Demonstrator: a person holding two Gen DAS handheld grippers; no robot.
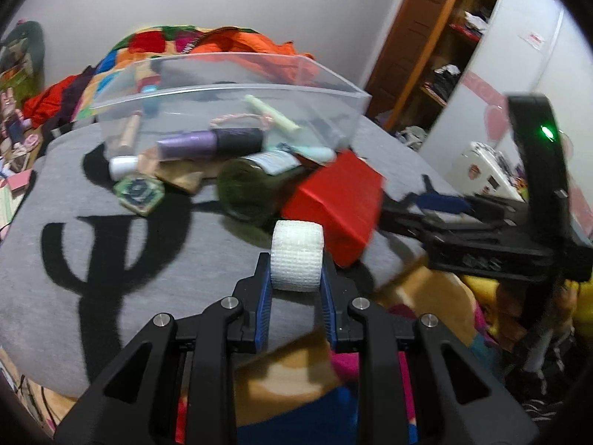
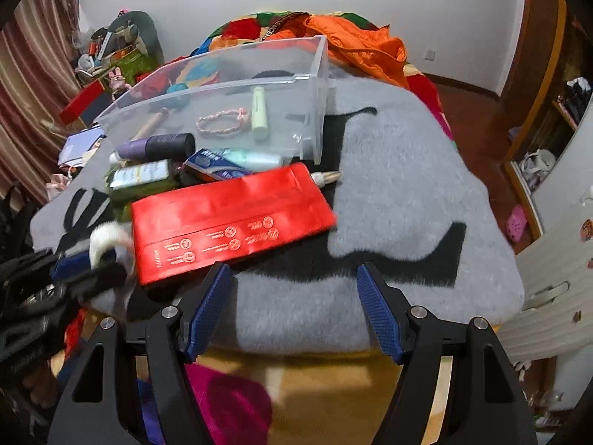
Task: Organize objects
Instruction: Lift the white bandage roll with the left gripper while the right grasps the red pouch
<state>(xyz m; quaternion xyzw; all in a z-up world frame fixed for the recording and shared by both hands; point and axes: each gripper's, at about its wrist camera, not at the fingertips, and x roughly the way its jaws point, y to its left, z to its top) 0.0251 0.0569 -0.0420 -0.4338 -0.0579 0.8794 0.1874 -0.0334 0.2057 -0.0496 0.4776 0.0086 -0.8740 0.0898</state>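
My left gripper (image 1: pixel 295 259) is shut on a white gauze roll (image 1: pixel 296 256) and holds it above the grey blanket's near edge; the roll also shows in the right wrist view (image 2: pixel 107 241). My right gripper (image 2: pixel 292 278) is open and empty over the blanket, just right of a red box (image 2: pixel 229 218) that also shows in the left wrist view (image 1: pixel 333 204). A clear plastic bin (image 2: pixel 237 85) stands behind, holding a pink bracelet (image 2: pixel 220 120) and a pale green tube (image 2: pixel 258 113). A green bottle (image 1: pixel 255 189), a purple bottle (image 1: pixel 211 142) and a blue box (image 2: pixel 215 165) lie before it.
A grey blanket (image 2: pixel 400 170) with black letters covers the bed. A green patterned block (image 1: pixel 139 193) lies at its left. Orange and multicoloured bedding (image 2: pixel 363 48) is piled behind the bin. A wooden wardrobe (image 1: pixel 437 44) stands at the right, clutter at the left wall.
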